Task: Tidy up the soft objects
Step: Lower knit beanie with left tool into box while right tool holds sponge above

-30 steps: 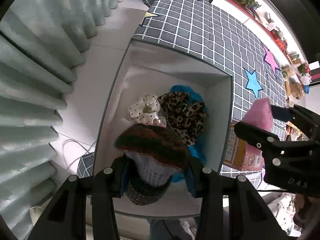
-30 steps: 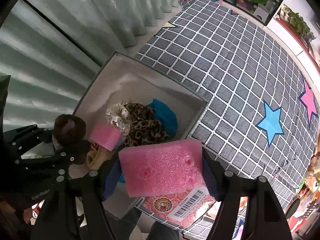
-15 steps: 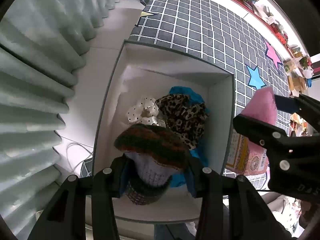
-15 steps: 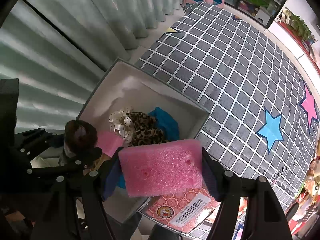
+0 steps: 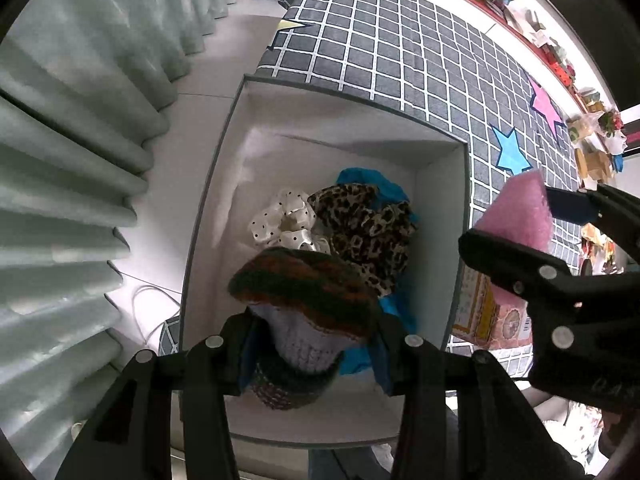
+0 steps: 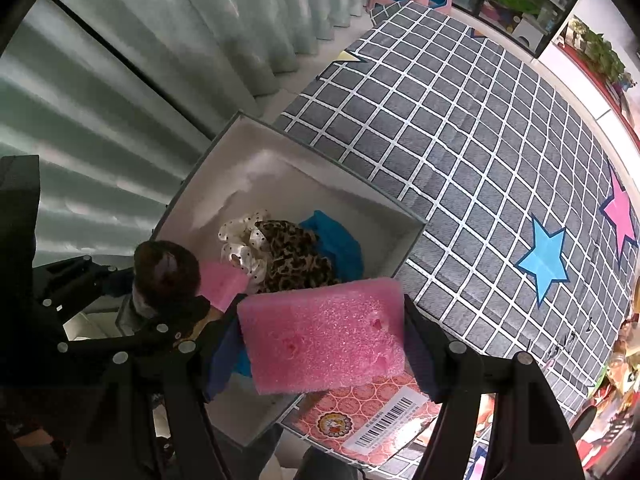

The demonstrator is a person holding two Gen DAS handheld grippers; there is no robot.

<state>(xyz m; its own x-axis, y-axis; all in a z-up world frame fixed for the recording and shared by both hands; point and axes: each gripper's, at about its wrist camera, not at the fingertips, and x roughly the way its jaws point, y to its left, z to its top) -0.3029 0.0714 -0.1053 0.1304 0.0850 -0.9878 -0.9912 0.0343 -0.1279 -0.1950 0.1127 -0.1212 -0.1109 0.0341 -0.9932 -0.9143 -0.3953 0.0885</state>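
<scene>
A knitted hat point(image 5: 304, 304) is clamped by the left gripper point(image 5: 310, 344) above the white box point(image 5: 208, 208). A pink foam block point(image 6: 324, 340) is pinched by the right gripper point(image 6: 324, 344) over the box's near corner, beside the hat.

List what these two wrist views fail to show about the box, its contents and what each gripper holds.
- Box floor nearest the camera: left wrist view, hidden by the left gripper and its knitted hat.
- Blue cloth: both views, mostly buried under the leopard-print scrunchie; its shape is unclear.
- Red printed packet: right wrist view, covered by the pink foam block in the right gripper; print too small to read.
- Second pink piece: partly behind the hat.
</scene>
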